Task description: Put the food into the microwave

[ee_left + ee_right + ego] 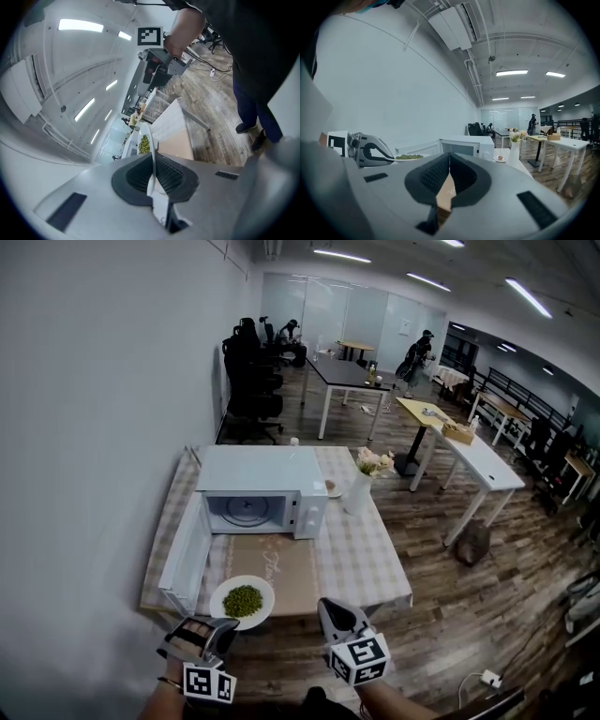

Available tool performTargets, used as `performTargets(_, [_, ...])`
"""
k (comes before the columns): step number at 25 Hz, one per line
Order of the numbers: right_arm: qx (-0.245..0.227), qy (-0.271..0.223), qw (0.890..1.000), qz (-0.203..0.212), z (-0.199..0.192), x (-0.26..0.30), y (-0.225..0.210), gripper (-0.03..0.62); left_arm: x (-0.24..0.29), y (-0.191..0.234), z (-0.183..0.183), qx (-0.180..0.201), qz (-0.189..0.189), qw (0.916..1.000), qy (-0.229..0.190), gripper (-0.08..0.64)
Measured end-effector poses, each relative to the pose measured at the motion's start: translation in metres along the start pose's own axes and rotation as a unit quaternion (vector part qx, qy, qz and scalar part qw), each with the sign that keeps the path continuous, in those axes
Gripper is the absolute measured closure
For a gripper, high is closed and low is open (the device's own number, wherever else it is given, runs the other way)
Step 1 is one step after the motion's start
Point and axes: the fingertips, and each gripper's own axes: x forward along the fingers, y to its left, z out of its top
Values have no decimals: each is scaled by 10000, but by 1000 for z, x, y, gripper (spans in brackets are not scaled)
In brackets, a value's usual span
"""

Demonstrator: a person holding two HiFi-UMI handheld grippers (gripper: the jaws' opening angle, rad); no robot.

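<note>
Left tool (228,622): bottom of the head view, left of centre; clamped on the near rim of the plate (220,597), the white rim standing edge-on between the pads in the left gripper view.
Right tool (330,607): bottom of the head view, just right of centre; pads pressed together with nothing between them; held by the near bench edge, to the right of the plate and apart from it.
Plate: white and round, at the near edge of the bench (366,563), overlapping the near left corner of the brown mat (286,579); cannot tell whether resting or lifted.
Green peas (243,600): heaped in the middle of the plate, outside the microwave.
Microwave (305,512): white, at the back of the bench beside the wall; cavity open, with the turntable (246,512) showing inside.
Microwave door (185,561): swung fully out to the left, reaching toward the near edge, just left of the plate.
Vase (357,493): white, holding pale flowers, just right of the microwave.
Small dish (333,488): between the microwave and the vase; contents too small to tell.
Bench cover: pale checked cloth under everything.
</note>
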Motion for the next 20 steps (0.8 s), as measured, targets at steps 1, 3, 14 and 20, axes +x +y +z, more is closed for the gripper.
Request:
performTargets(1, [1,-7,10000,-6,0,5,-2,583,5,2,-3,-17,11,10000,6,542])
performTargets(3, [-15,-28,10000,6,2,16,-7,583,15,7,-7,-31,18,10000,4,543])
performTargets(14, [-50,-182,9995,262,18,80,-55,583,78,32,-17,55,-20,9997,220,543])
performTargets(20, [-85,-278,9985,473,33,119,-88,583,125,54,-21,13,-42,9993,378,541])
